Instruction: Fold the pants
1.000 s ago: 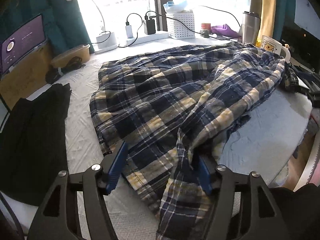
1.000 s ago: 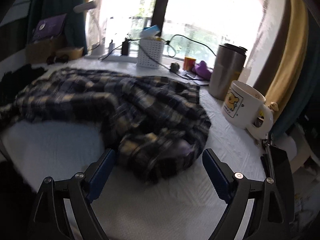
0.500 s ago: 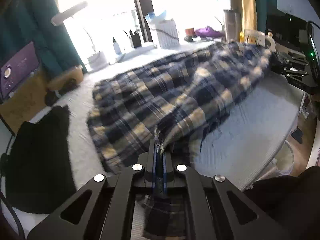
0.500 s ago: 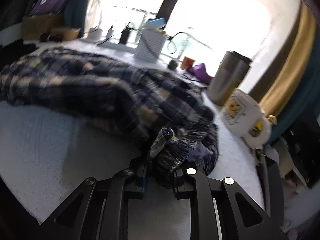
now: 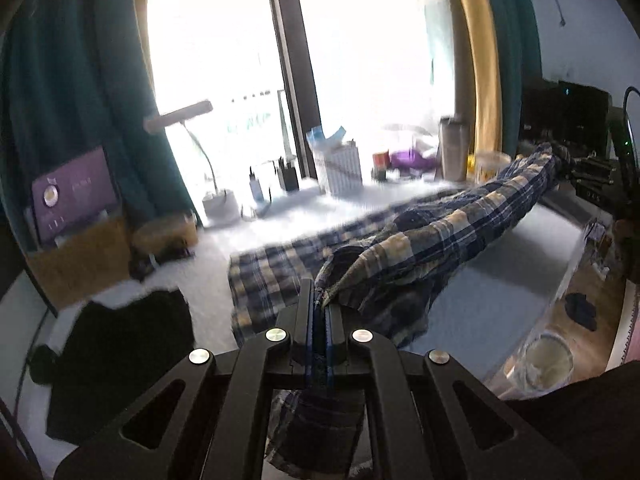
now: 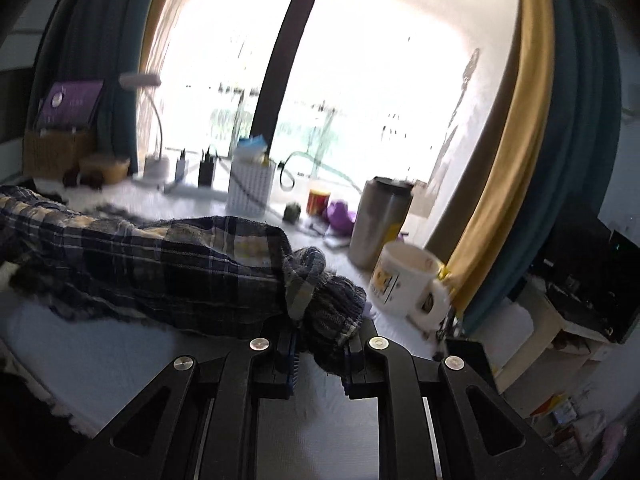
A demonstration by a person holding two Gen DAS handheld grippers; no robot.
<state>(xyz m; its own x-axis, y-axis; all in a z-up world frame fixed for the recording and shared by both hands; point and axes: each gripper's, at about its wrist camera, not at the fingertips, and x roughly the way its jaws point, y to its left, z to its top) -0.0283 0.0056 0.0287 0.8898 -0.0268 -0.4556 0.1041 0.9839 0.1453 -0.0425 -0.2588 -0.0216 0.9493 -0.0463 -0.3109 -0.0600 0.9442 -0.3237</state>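
Two grippers of mine pinch the plaid pants [image 5: 436, 240]: my left gripper [image 5: 319, 320] squeezes one end, my right gripper [image 6: 320, 344] grips the other bunched end, above the white table [image 6: 120, 352].

pants [image 5: 420, 248] on table [image 5: 520, 272], mug [image 6: 404, 284] right

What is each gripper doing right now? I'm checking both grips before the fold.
Left gripper: shut on the plaid pants.
Right gripper: shut on a bunched end of the plaid pants.
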